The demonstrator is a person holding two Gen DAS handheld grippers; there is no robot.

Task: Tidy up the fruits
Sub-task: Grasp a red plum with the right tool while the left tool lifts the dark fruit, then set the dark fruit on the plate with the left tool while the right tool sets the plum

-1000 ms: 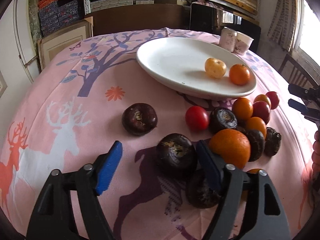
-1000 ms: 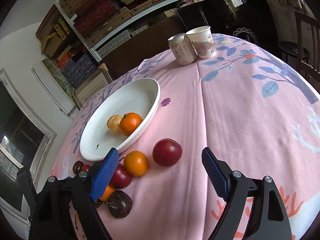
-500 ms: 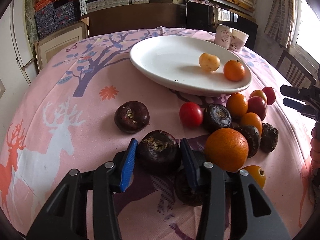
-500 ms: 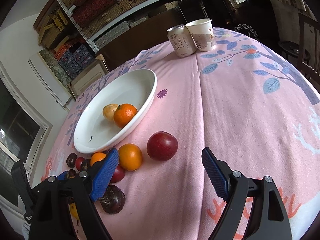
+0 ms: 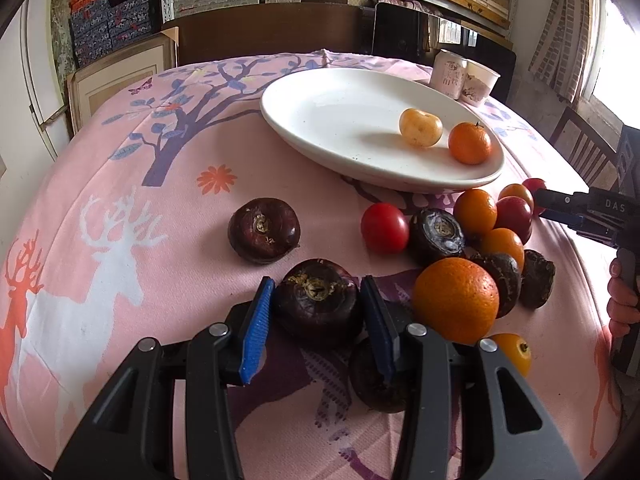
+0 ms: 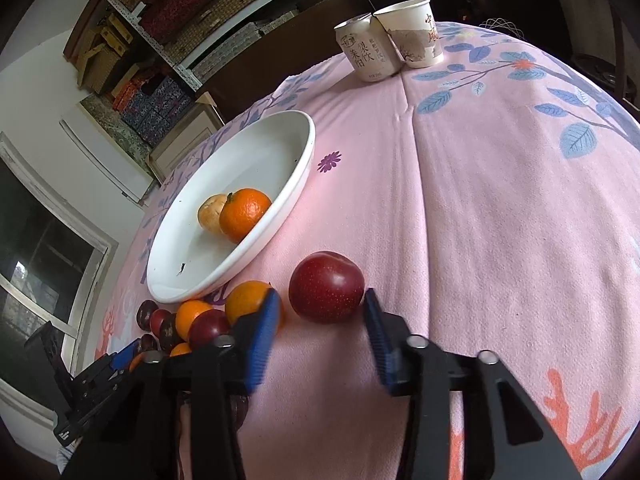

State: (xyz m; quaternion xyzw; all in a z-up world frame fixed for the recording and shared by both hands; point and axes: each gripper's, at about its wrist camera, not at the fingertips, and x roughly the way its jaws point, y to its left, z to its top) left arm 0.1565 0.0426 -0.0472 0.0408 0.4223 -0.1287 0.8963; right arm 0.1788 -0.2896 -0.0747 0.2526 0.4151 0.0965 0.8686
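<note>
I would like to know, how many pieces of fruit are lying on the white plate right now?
2. A pale yellow fruit and an orange tangerine sit side by side toward one end of the white plate; none seems hidden.

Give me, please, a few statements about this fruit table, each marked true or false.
1. The white plate holds just two fruits, a yellow fruit and a mandarin. True.
2. The left gripper holds an orange. False: its jaws, which have just been closing, clamp a dark fruit.
3. The red plum lies in the plate. False: it lies on the tablecloth beside it.
4. A can and a paper cup stand side by side. True.
</note>
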